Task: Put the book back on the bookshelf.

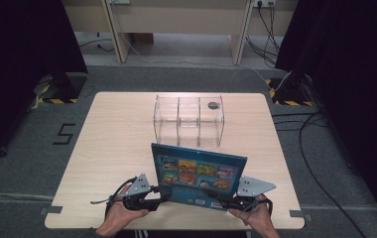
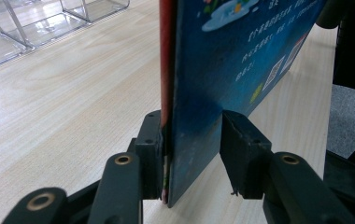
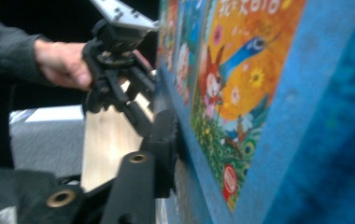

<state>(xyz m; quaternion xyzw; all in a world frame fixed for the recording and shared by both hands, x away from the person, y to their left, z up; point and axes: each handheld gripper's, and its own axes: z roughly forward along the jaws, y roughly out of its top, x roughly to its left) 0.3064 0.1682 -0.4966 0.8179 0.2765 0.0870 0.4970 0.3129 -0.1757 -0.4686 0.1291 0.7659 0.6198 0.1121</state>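
Book stands upright near my edge of the table, lifted but not yet slotted into the clear divider rack beyond it. My left gripper clamps its lower corner; my right gripper touches the cover with one jaw, its other jaw hidden, so I cannot tell its grip.
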